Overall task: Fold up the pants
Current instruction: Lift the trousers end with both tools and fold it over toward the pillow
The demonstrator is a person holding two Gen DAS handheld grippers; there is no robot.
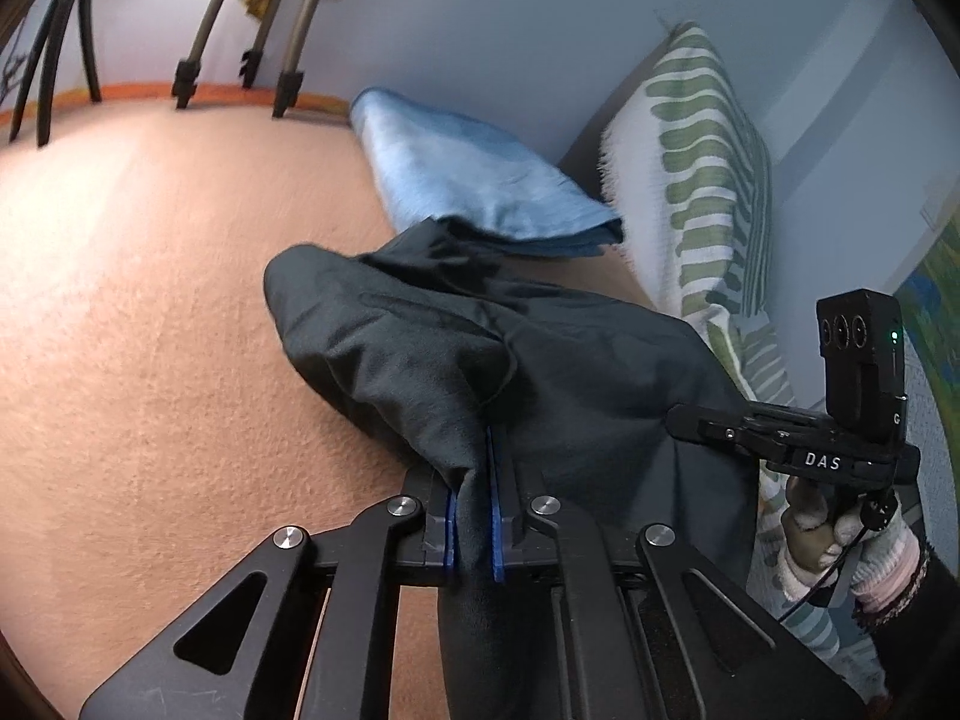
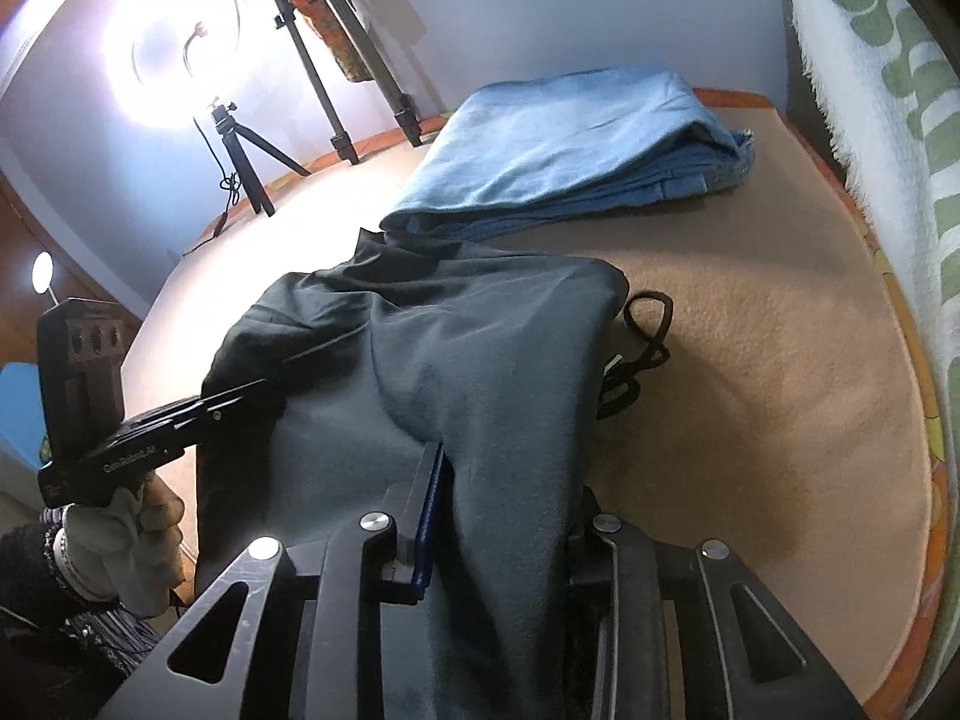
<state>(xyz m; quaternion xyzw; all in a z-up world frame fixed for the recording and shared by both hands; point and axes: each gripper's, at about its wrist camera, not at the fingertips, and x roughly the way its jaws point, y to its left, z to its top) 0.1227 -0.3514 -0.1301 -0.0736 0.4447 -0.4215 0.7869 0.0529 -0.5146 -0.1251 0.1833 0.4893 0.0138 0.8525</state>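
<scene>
The dark grey soft cloth pants [image 1: 480, 348] lay in a rumpled heap on the peach fuzzy blanket [image 1: 150, 300], just in front of the folded light blue jeans [image 1: 474, 180]. The far tip of the pants touched the near edge of the jeans. A black drawstring [image 2: 648, 330] stuck out from the pants on the side away from the jeans.

The left gripper [image 1: 474, 480] was squeezed almost all the way closed, and its blue pads [image 1: 497, 516] pinched a fold of the pants. The cloth hung down between the pads.

The right gripper [image 2: 504, 504] was closed part way on a thick bunch of the same pants. The cloth filled the gap between its fingers and hid one finger.

A gloved hand [image 2: 120, 534] held the left gripper, and another gloved hand [image 1: 840, 534] held the right one.

A white pillow with green stripes [image 1: 702, 150] leaned up beside the jeans, against the pale blue wall [image 1: 510, 18]. Black tripod legs [image 2: 252, 156] and a bright round lamp [image 2: 174, 54] stood past the jeans, well apart from them.
</scene>
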